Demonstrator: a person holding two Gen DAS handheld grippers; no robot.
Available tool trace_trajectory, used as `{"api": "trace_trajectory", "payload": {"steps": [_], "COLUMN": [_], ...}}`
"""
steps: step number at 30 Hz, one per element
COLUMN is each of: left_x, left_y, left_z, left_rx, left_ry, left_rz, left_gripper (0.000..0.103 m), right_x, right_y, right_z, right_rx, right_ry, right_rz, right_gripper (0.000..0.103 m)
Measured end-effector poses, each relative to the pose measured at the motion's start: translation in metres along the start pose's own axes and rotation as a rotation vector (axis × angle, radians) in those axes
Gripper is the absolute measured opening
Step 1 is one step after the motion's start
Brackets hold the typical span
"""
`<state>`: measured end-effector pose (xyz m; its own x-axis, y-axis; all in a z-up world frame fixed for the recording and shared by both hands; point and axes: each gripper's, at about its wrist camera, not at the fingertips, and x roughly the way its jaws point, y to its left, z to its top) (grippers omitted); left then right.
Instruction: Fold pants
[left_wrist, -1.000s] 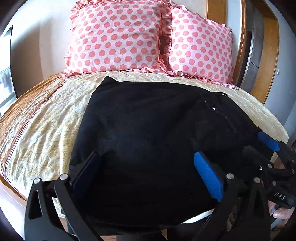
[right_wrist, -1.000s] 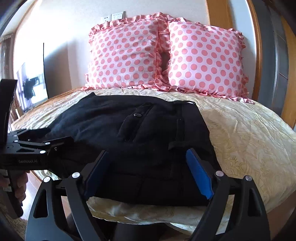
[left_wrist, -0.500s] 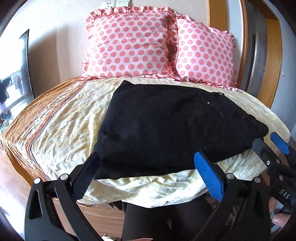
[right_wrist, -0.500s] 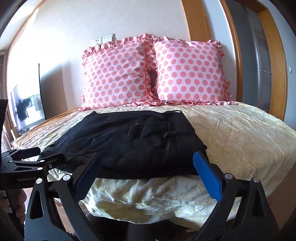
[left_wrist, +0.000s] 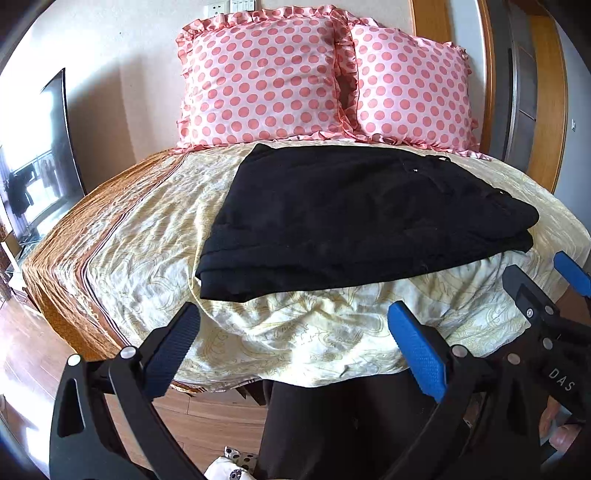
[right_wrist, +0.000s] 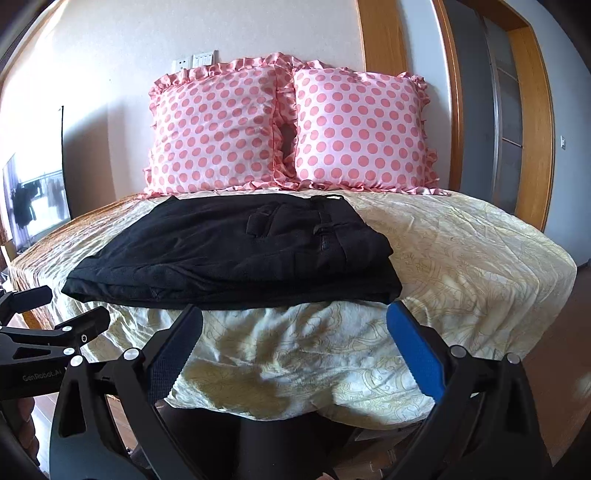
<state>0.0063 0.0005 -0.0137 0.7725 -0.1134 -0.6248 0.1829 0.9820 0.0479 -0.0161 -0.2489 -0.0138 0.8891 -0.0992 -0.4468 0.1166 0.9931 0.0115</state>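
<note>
Two pink polka-dot pillows (left_wrist: 325, 81) (right_wrist: 288, 129) stand upright side by side against the wall at 12 o'clock, touching each other, with a row of wall switches (right_wrist: 195, 61) just above them. The bed (left_wrist: 295, 332) (right_wrist: 461, 258) carries a pale yellow patterned sheet, and a brown-orange cover (left_wrist: 85, 229) lies over its side at 9 o'clock. A dark screen (left_wrist: 59, 140) leans by the wall at 9 to 10 o'clock, and a wooden door frame (right_wrist: 532, 122) rises at 2 o'clock. Wood floor (left_wrist: 29, 358) shows at 8 o'clock in the left wrist view. The person's dark-clad legs (left_wrist: 332, 424) stand against the near edge of the bed at 6 o'clock, between the two tools. The pants (left_wrist: 354, 218) (right_wrist: 240, 251) are black and lie folded into a flat stack of several layers in the middle of the bed, near its front edge and just short of the pillows; a pocket flap and belt loops show on the top layer toward 1 o'clock. The left gripper (left_wrist: 291, 347) hangs off the bed's front edge, jaws spread wide and holding nothing, well apart from the pants. The right gripper (right_wrist: 295, 347) sits likewise, jaws spread and empty, with the sheet's hanging edge between them.
</note>
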Motion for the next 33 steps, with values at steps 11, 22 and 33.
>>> {"api": "trace_trajectory", "payload": {"steps": [11,22,33], "left_x": [0.007,0.009,0.013], "left_y": [0.000,-0.003,-0.004], "left_z": [-0.007,-0.009,-0.009], "left_rx": [0.010,0.036,0.035], "left_ry": [0.044,0.062,0.077], "left_rz": [0.029,0.024,-0.005], "left_gripper": [0.101,0.101,0.101], "right_x": [0.004,0.006,0.010], "right_y": [0.008,0.009,0.006], "right_z": [-0.007,-0.008,-0.010], "right_rx": [-0.030,-0.033,-0.034], "right_ry": [0.035,0.044,0.053], "right_rz": [-0.023,-0.027,-0.030], "right_gripper": [0.102,0.102,0.102]}}
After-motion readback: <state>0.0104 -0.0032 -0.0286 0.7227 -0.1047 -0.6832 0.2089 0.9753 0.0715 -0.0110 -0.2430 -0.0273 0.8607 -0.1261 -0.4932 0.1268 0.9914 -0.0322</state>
